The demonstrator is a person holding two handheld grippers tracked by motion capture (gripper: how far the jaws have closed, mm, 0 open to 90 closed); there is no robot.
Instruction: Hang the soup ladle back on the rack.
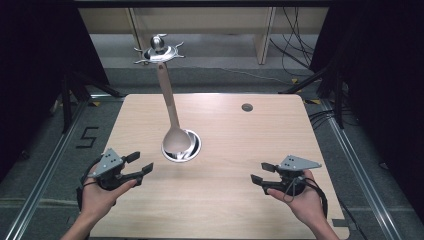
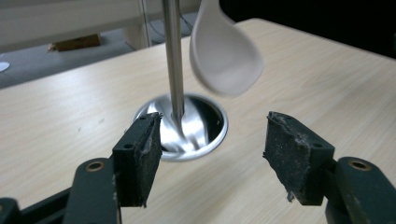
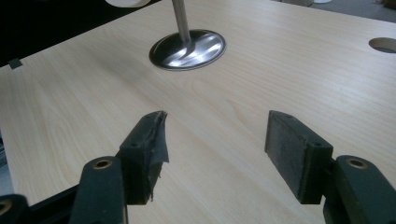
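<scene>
Hanging spoon (image 2: 226, 58) hides its handle's top beyond tongs (image 2: 212, 156).

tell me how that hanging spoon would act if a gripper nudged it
The spoon hangs from the top of the stand, so a nudge would likely set it swinging. It looks rigid, not floppy. Its smooth bowl may slip between pads; the thin handle seems easier to grip.
</scene>
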